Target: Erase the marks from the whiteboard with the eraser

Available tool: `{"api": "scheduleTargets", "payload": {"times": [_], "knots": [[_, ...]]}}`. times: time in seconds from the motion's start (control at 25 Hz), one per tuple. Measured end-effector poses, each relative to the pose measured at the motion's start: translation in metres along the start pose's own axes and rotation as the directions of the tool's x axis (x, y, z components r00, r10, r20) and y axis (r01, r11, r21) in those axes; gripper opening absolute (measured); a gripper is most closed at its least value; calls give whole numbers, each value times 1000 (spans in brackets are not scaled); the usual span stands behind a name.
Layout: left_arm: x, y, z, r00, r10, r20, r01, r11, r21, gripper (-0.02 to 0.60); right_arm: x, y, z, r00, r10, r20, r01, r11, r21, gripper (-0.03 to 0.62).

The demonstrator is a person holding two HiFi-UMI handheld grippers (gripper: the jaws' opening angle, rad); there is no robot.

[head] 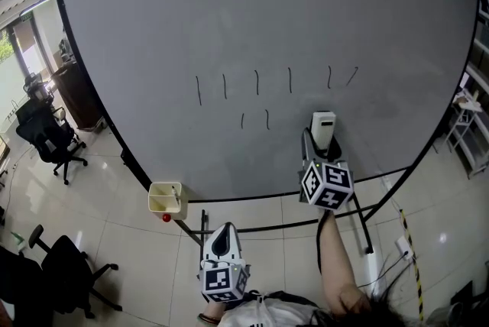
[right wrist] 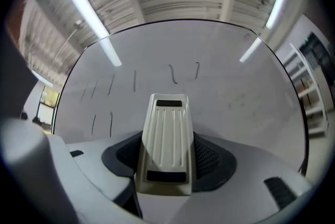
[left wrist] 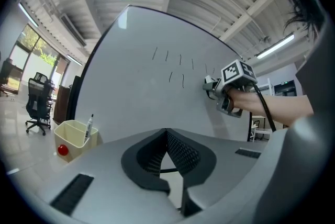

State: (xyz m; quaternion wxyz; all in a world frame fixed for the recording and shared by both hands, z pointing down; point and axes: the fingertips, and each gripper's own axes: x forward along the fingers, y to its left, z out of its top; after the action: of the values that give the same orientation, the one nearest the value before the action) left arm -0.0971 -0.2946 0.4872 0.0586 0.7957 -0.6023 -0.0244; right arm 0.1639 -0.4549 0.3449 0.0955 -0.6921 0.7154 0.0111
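Right gripper view: an eraser (right wrist: 166,139) is clamped by the right gripper (right wrist: 168,148) near the whiteboard (right wrist: 235,92); the left gripper (left wrist: 166,152) jaws are closed.

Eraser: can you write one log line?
right hand-held gripper: shut on eraser | left hand-held gripper: shut, empty | whiteboard: marks present

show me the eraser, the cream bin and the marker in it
eraser (right wrist: 166,139), right gripper view, middle of its ribbed back
cream bin (head: 160,205), head view, its front wall
marker (left wrist: 89,124), left gripper view, its barrel
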Motion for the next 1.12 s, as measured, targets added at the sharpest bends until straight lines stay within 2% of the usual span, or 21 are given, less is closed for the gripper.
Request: {"api": "scheduleTargets", "payload": {"times": [0.08, 0.28, 0.36, 0.56, 0.68, 0.8, 0.92, 1.0, 1.12], "knots": [[0, 3, -4, 1000, 0, -2, 0, 1000, 0, -6, 11, 0, 6, 1000, -10, -13, 10, 997, 74, 279], [-3, 10, -6, 1000, -4, -16, 4, 1000, 3, -6, 21, 33, -11, 997, -31, -66, 30, 999, -10, 279], [-4, 16, -6, 1000, 8, -16, -8, 1000, -3, -6, 23, 61, -22, 996, 0, -93, -5, 999, -49, 279], [-7, 29, -8, 999, 39, -11, -39, 999, -27, -6, 19, 161, -54, 972, 136, -191, -169, 971, -170, 279], [-8, 31, -5, 999, 35, -11, -35, 999, -25, -6, 19, 188, -67, 959, 172, -225, -218, 956, -197, 279], [-10, 34, -4, 999, 36, -9, -37, 999, -30, -6, 11, 167, -50, 971, 159, -177, -195, 958, -209, 279], [-11, 38, -6, 999, 41, -8, -41, 998, -38, -6, 4, 92, -35, 992, 43, -119, -58, 991, -121, 278], [-9, 41, -8, 999, 48, -7, -48, 998, -45, -6, 9, 47, -42, 988, -24, -150, 19, 999, -36, 278], [-7, 38, -11, 999, 42, -13, -43, 998, -47, -6, 18, 33, -52, 980, -51, -190, 48, 999, -21, 279]]}}
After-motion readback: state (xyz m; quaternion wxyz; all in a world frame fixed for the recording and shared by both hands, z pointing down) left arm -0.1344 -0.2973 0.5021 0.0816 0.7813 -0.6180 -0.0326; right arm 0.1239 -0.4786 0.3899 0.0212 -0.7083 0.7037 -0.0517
